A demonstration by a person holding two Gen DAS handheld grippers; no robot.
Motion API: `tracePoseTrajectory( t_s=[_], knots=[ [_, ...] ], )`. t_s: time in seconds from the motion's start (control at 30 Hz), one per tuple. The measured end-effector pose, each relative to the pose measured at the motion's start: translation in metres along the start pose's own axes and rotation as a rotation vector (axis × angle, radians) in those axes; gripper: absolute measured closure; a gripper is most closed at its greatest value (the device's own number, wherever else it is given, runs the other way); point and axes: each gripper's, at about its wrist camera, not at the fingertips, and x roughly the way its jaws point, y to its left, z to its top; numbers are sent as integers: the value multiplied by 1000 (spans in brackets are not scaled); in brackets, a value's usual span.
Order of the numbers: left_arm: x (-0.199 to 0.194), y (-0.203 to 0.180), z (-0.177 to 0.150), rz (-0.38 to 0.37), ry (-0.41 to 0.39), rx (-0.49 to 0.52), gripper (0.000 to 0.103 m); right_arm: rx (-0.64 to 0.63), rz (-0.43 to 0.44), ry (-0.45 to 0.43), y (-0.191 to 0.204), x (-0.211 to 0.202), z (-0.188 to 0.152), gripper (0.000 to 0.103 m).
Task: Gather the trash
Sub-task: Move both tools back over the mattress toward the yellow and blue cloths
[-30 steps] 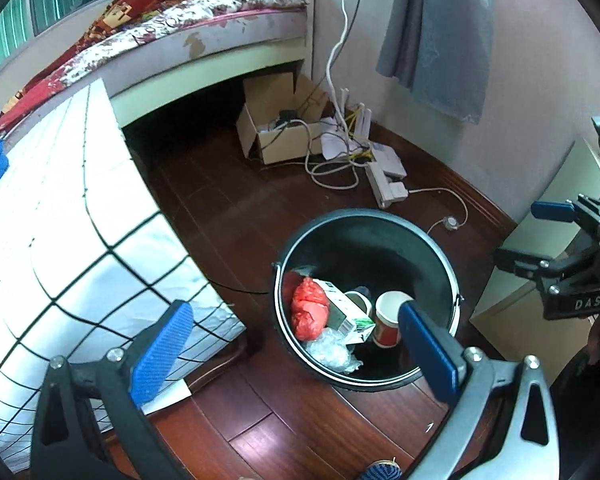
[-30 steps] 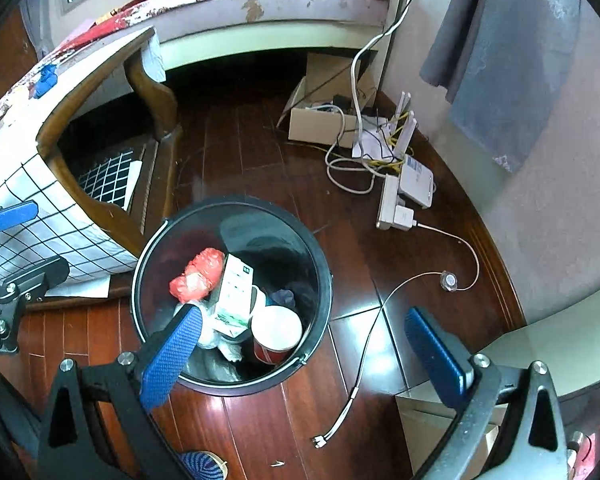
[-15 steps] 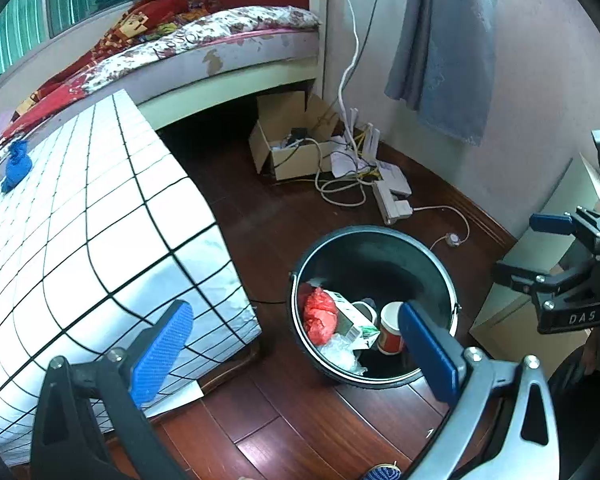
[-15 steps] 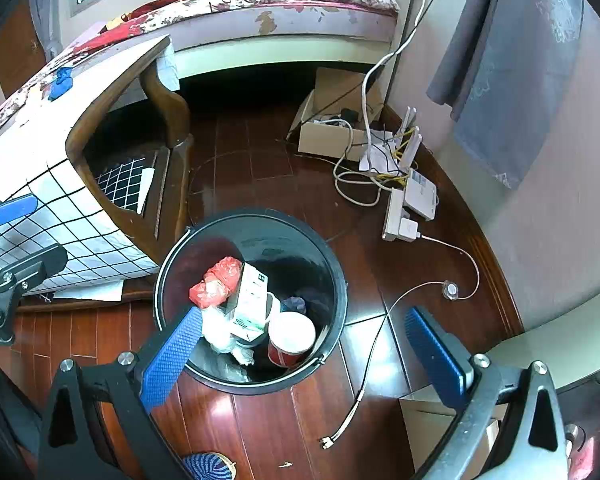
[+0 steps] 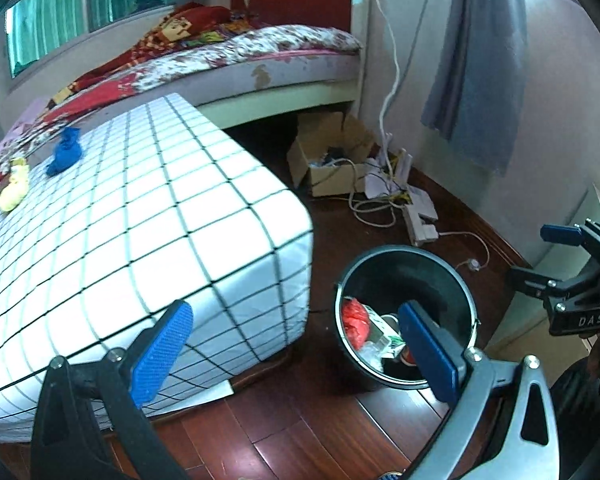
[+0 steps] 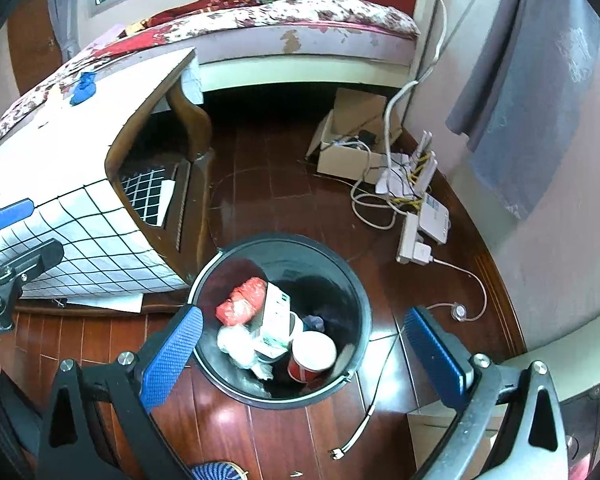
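While both grippers hang spread and empty, the left gripper (image 5: 296,350) and right gripper (image 6: 304,354) frame a black bin (image 6: 354,296) on the wood floor beside a checked table (image 5: 140,216), holding a red bag (image 6: 242,300), carton (image 6: 276,318) and cup (image 6: 312,356).

Two hand-held grippers, alike in build. Left gripper (image 5: 296,350): two black-and-grey triangular arms with cut-out windows, silver screw heads at the joints, each tipped by a flat blue pad with a fine dimpled texture. Right gripper (image 6: 306,356): same black left arm and grey right arm, same round silver screws, same knurled blue fingers (image 6: 171,357). Seen from the side at the far right of the left view, a black clamp-like body, blue pad at the tip, small bolts, white letters "DAS" on the flank. At the left edge of the right view, black frame with blue pad, partial white lettering, too cropped to read.
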Motion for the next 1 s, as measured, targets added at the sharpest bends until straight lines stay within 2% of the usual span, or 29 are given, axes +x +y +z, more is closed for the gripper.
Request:
tracePoseTrajectory(
  t_s=[0.57,1.0],
  knots=[
    [-41,77,-9,114,-77,-132,0,-127,101,-82,87,-15,49,1],
    [-65,169,-19,247,-86,-258,0,-244,227,-148,182,-15,111,1]
  ],
)
